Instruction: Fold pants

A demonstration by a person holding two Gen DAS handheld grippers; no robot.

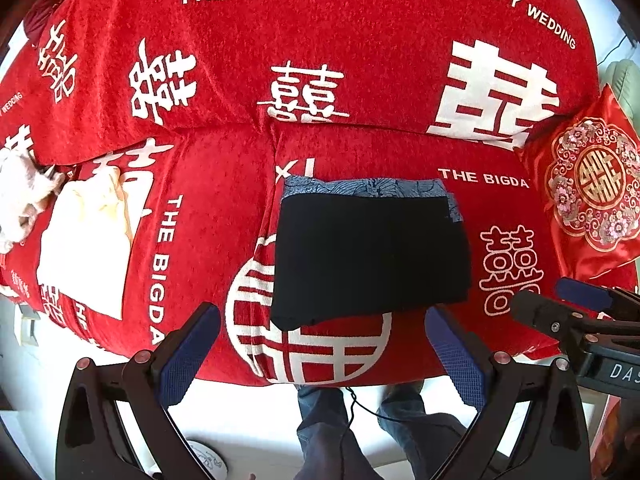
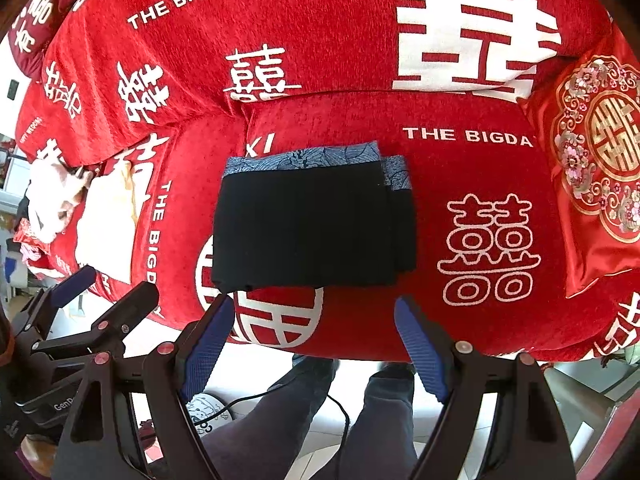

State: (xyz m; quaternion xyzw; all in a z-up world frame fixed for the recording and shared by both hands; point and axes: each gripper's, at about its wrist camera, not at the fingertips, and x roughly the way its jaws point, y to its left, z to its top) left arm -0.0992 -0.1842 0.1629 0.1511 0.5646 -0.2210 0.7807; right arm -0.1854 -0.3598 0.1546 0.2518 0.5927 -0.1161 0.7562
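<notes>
Black pants [image 1: 370, 256] folded into neat rectangle, lying flat on red sofa seat [image 1: 404, 152], blue patterned lining peeking out at far edge. Left hand-held gripper [image 1: 320, 344] spread wide, nothing between pads, hovering near front edge of pants. Right hand-held gripper [image 2: 314, 340] same deal, released, empty. Cream garment [image 1: 86, 248] well off to left. Embroidered red cushion [image 1: 592, 196] at right.

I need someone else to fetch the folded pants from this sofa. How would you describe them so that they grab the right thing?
Find the red sofa cover with white lettering. In the middle of its seat, near the front edge, lies a flat black rectangle of folded pants. A blue patterned strip along its far edge sets it apart from the cream folded cloth at the left.
</notes>
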